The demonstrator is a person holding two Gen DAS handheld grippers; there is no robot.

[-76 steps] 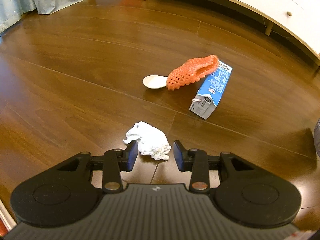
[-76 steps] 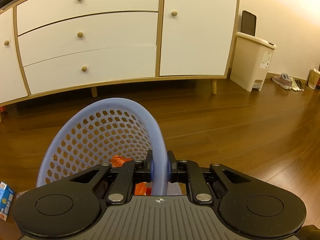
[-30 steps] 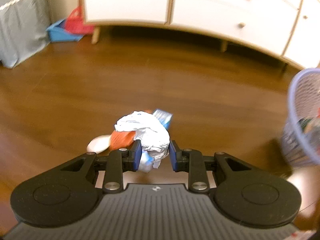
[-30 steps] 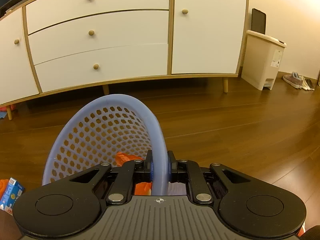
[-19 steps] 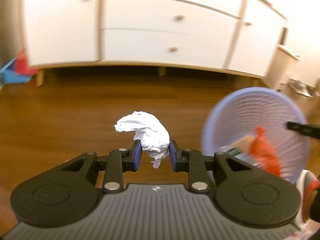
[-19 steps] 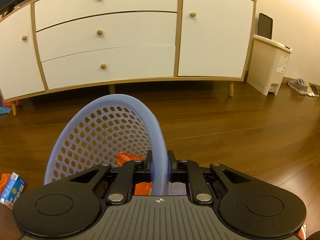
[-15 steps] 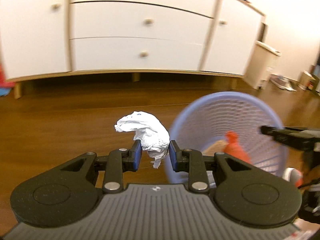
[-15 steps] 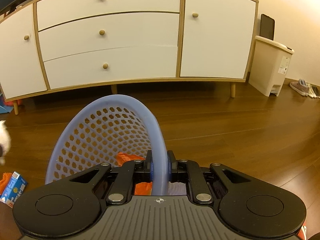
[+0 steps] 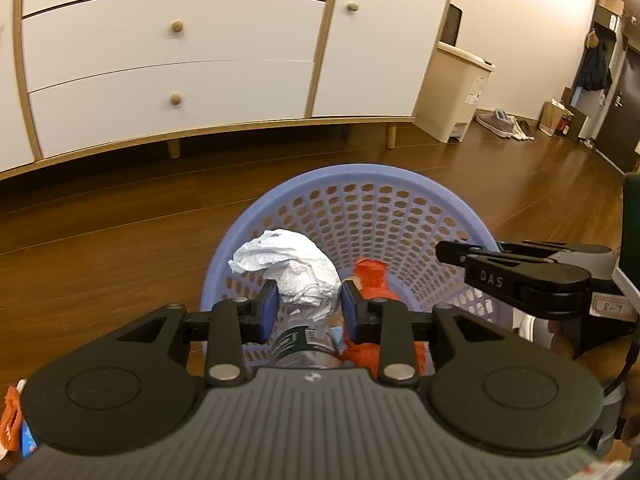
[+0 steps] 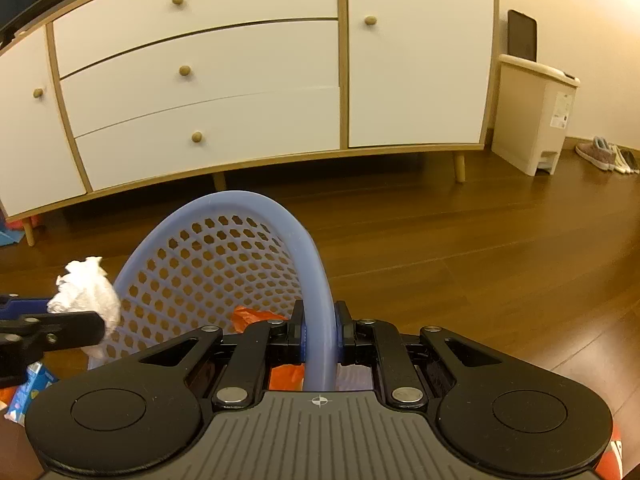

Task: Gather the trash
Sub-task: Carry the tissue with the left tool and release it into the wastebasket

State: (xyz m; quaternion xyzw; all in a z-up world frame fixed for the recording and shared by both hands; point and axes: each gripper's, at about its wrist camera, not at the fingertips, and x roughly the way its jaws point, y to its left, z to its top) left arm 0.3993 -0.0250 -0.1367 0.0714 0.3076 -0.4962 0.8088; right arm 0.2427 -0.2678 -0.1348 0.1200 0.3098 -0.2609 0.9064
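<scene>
A: Start at the far left. What lies on the floor?

B: In the right wrist view, a small blue and white drink carton [image 10: 30, 390] lies on the brown wooden floor [image 10: 460, 248], with a scrap of something orange beside it. Judging by the task, both are waiting to be picked up.

A: And the left gripper [image 9: 307, 307]?

B: Its blue-padded jaws are clamped on a crumpled white paper tissue [image 9: 298, 266], which bulges up above them. The tissue is off the floor, poised at the near rim of the round lilac perforated plastic basket [image 9: 384, 216].

A: What is in the basket?

B: A crumpled orange-red plastic bag [image 9: 374, 280] and the top of a clear plastic bottle with a dark label [image 9: 298, 346], just below the tissue.

A: Further right?

B: The right gripper [image 10: 319, 334] is closed tight on the basket's rim, keeping it tilted toward the left hand.

A: So which step is this?

B: The drop, I would say. The tissue seems to sit over the opening, though how far past the rim I cannot tell. Next the left jaws should part, perhaps after a small push forward, while the right holds the basket steady.
</scene>
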